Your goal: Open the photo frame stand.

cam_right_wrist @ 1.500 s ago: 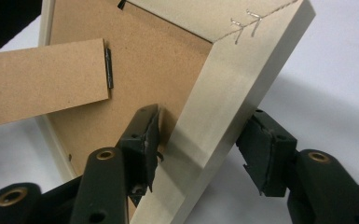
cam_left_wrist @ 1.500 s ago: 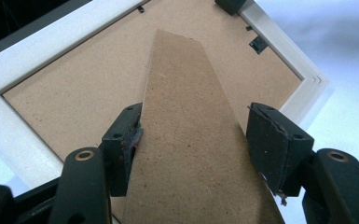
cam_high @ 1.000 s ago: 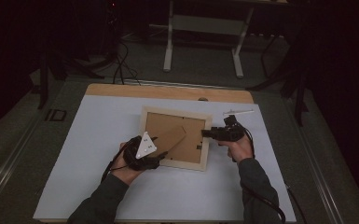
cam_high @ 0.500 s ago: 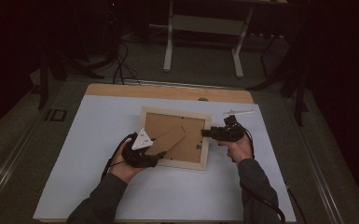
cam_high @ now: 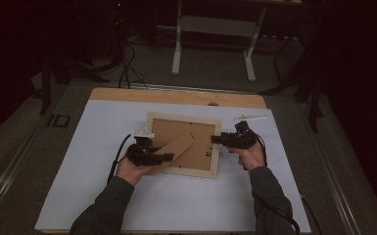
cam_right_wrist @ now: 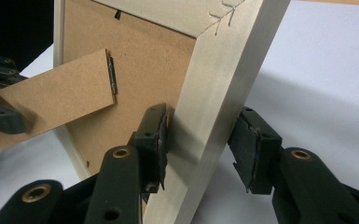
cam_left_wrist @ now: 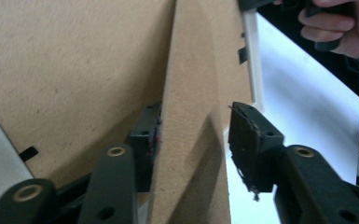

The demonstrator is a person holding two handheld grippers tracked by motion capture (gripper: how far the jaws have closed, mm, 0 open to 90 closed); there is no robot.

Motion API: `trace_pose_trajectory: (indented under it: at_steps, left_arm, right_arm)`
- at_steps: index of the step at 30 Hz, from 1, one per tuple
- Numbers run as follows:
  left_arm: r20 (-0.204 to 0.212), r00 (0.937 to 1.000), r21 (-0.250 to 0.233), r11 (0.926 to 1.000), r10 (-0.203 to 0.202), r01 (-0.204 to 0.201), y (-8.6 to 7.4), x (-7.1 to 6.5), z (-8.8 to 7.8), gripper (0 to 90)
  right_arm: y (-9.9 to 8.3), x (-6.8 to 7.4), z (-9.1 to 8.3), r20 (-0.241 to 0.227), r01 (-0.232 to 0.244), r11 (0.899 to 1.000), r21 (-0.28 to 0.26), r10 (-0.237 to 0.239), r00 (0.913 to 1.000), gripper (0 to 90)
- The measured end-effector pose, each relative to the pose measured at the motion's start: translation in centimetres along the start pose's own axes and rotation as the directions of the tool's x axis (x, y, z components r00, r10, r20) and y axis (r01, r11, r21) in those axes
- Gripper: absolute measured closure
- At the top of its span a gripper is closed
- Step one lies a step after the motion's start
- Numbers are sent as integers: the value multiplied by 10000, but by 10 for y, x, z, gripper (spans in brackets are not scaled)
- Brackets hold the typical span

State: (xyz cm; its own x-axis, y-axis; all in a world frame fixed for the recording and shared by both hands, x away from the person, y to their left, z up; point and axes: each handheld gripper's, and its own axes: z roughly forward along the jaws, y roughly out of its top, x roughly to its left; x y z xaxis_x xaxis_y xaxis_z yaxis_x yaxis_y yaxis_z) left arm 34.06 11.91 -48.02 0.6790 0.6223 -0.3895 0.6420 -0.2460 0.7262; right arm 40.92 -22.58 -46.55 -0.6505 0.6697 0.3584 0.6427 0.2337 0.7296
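So the left gripper [cam_left_wrist: 193,135] has its jaws around the stand flap [cam_left_wrist: 193,93] on the back of the picture frame [cam_high: 184,143], and they've just been closing in on it: one pad sits right against the flap's face, the other is still a little way off its far edge, so it isn't pinched yet. In the high view that left gripper [cam_high: 169,157] comes in from the frame's lower left corner, with the flap [cam_high: 178,147] slanting up from it across the brown backing board [cam_high: 203,139]. The right gripper [cam_right_wrist: 198,140] straddles the pale wooden rail [cam_right_wrist: 219,93] on the frame's right side; the inner pad touches the rail, the outer one looks to stand just clear of it, and I honestly can't tell if it's really clamping. From above, the right gripper [cam_high: 217,140] sits at the middle of that right edge. The frame lies face down, roughly mid-table, on the white sheet [cam_high: 93,156] that covers the wooden table [cam_high: 127,94], a bit skewed. A small white strip [cam_high: 250,118] lies just beyond the frame's top right corner.
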Motion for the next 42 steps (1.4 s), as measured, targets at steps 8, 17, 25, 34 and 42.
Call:
trace_pose_trajectory:
  at_steps: [8, 17, 25, 34, 42]
  left_arm:
    - [32, 9997, 223, 9995, 225, -225, 2, 0, -1, 637]
    - [-5, 9976, 239, 9973, 696, -695, 1, -2, -1, 646]
    - [-93, 9966, 216, 9964, 819, -816, 2, -2, 0, 664]
    - [-386, 9941, 237, 9946, 1015, -1006, 6, -4, 1, 680]
    - [-666, 9913, 193, 9934, 1137, -1127, 8, -6, 3, 679]
  right_arm:
    - [1, 1, 0, 34, 94, 10000, -14, -94, 9999, 575]
    - [2, 3, -1, 35, 156, 9999, -50, -155, 9999, 579]
    - [4, 5, -5, 113, 261, 9994, -211, -259, 9996, 590]
    - [9, 8, -12, 262, 490, 9979, -427, -479, 9985, 608]
    - [11, 10, -16, 335, 647, 9964, -553, -629, 9975, 616]
